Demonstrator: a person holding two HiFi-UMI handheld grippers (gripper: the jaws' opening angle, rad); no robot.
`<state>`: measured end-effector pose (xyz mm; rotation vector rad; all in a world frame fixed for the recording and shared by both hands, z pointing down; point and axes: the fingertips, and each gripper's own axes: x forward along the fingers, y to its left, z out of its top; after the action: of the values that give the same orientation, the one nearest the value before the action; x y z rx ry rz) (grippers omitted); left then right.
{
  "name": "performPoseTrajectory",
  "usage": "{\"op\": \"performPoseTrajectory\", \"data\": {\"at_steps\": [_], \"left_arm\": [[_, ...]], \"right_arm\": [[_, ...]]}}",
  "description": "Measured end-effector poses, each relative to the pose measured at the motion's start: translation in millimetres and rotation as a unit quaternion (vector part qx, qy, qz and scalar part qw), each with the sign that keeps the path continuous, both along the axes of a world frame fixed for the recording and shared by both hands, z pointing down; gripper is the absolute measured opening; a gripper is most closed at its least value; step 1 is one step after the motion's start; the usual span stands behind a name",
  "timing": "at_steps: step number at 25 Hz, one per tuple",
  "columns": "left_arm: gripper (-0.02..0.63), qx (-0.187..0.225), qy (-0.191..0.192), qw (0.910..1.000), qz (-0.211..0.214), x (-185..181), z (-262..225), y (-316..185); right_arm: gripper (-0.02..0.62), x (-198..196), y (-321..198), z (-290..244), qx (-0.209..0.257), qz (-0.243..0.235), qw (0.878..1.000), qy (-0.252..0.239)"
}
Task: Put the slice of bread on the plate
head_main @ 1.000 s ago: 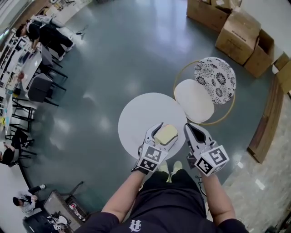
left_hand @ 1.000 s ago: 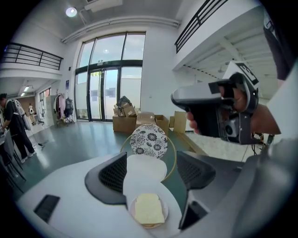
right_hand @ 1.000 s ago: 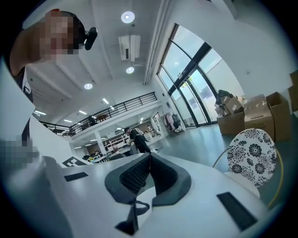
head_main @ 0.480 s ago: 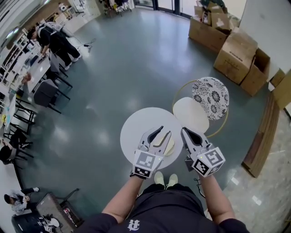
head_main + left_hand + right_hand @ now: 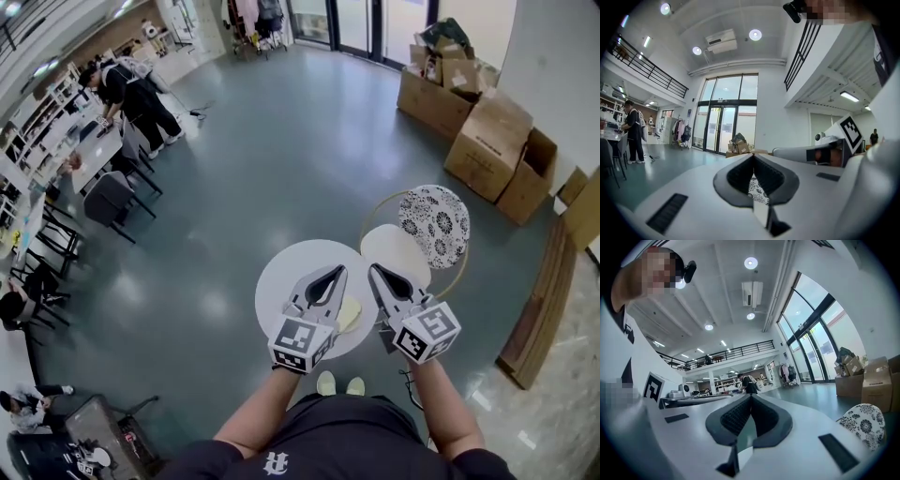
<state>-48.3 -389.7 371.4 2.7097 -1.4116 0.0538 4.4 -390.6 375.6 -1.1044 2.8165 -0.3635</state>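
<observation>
Bread set down, both grippers held level above it with nothing in them.

The slice of bread lies flat on the near right part of a round white disc (the plate, as far as this steep view lets me judge, though it could be a small table top). It peeks out from under the left gripper, whose jaws have just been closing and now meet tip to tip with nothing between them. The right gripper, just to the right, also has its jaws pressed together and empty. To the far right of the disc, a cream oval top and a black-and-white patterned seat sit inside a gold hoop. Cardboard boxes are stacked farther off on the right. The person's shoes stand on the grey floor just near of the disc.
</observation>
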Motion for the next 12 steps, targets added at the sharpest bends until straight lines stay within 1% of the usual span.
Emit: {"op": "performPoseTrajectory", "data": {"at_steps": [6, 12], "left_arm": [[0.006, 0.021, 0.013, 0.9997, -0.006, -1, -22, 15], [0.006, 0.018, 0.013, 0.9997, -0.006, 8, -21, 24]], "right_arm": [[0.006, -5, 14, -9, 0.002, -0.009, 1.000, -0.002], [0.006, -2, 21, -6, -0.003, -0.020, 1.000, 0.010]]}}
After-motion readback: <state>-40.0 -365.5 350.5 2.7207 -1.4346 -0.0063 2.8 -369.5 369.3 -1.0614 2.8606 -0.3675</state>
